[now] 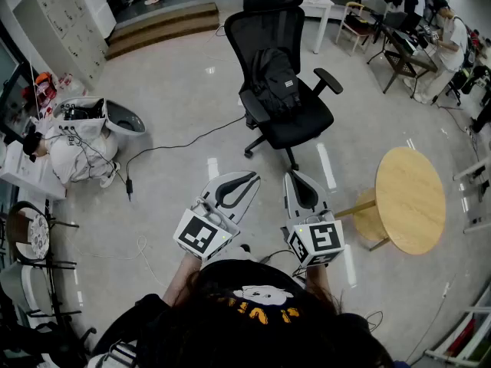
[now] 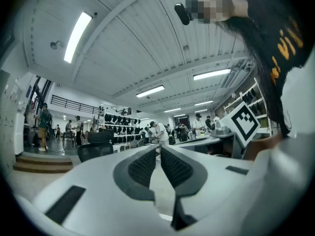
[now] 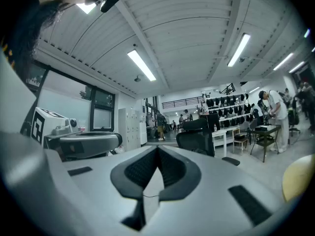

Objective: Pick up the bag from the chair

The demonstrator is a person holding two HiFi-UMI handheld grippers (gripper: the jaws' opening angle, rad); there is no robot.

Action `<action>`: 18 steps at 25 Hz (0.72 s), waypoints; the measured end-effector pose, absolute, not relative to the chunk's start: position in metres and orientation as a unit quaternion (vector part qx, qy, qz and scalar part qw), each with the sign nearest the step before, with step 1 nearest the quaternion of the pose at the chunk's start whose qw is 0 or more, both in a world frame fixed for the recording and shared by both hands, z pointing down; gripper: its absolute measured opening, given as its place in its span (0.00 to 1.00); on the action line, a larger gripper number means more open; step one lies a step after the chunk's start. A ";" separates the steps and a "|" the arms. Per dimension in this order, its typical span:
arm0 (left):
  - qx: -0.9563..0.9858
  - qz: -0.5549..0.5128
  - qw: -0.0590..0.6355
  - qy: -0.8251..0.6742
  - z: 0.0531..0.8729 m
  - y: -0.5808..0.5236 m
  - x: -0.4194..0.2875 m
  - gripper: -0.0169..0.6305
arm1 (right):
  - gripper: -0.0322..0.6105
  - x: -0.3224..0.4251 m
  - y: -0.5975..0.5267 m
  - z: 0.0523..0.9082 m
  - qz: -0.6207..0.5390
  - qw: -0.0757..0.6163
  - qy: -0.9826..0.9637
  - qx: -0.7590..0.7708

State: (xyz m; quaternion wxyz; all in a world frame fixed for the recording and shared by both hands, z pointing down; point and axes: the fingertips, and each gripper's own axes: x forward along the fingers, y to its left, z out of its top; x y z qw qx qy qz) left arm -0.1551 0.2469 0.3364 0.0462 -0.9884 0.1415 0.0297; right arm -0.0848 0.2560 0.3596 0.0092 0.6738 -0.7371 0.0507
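Observation:
A black bag (image 1: 275, 83) rests on the seat of a black office chair (image 1: 298, 121), leaning against its backrest, in the upper middle of the head view. My left gripper (image 1: 253, 177) and right gripper (image 1: 294, 175) are held side by side well short of the chair, both pointing toward it. Each is shut with nothing between its jaws. The left gripper (image 2: 158, 149) points level into the room, with the chair (image 2: 93, 150) small at the left. The right gripper (image 3: 157, 149) has the chair (image 3: 198, 135) just right of its tips. The bag cannot be made out in either gripper view.
A round wooden table (image 1: 410, 198) stands to my right. A white tub (image 1: 120, 117) and white bundle (image 1: 75, 150) lie on the left, with a black cable (image 1: 165, 148) trailing across the floor. Steps (image 1: 161, 25) and desks with people (image 1: 449, 41) are beyond the chair.

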 end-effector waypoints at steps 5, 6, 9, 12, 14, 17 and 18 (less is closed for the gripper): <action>-0.988 0.007 0.050 0.143 0.346 0.236 -0.165 0.07 | 0.05 -0.094 0.247 0.357 0.054 0.010 -0.735 0.676; -0.989 0.004 0.048 0.140 0.348 0.234 -0.166 0.07 | 0.05 -0.095 0.245 0.357 0.054 0.010 -0.733 0.678; -0.991 0.009 0.046 0.127 0.349 0.226 -0.166 0.07 | 0.05 -0.096 0.238 0.357 0.051 0.008 -0.728 0.683; -0.992 0.011 0.044 0.118 0.350 0.218 -0.170 0.07 | 0.05 -0.103 0.230 0.362 0.056 0.005 -0.725 0.686; -0.993 0.007 0.039 0.115 0.354 0.214 -0.175 0.07 | 0.05 -0.111 0.226 0.366 0.062 0.010 -0.723 0.688; -0.993 0.001 0.038 0.109 0.361 0.208 -0.178 0.07 | 0.05 -0.118 0.221 0.371 0.061 0.020 -0.718 0.693; -0.994 -0.001 0.040 0.106 0.363 0.207 -0.179 0.07 | 0.05 -0.119 0.220 0.372 0.058 0.022 -0.715 0.696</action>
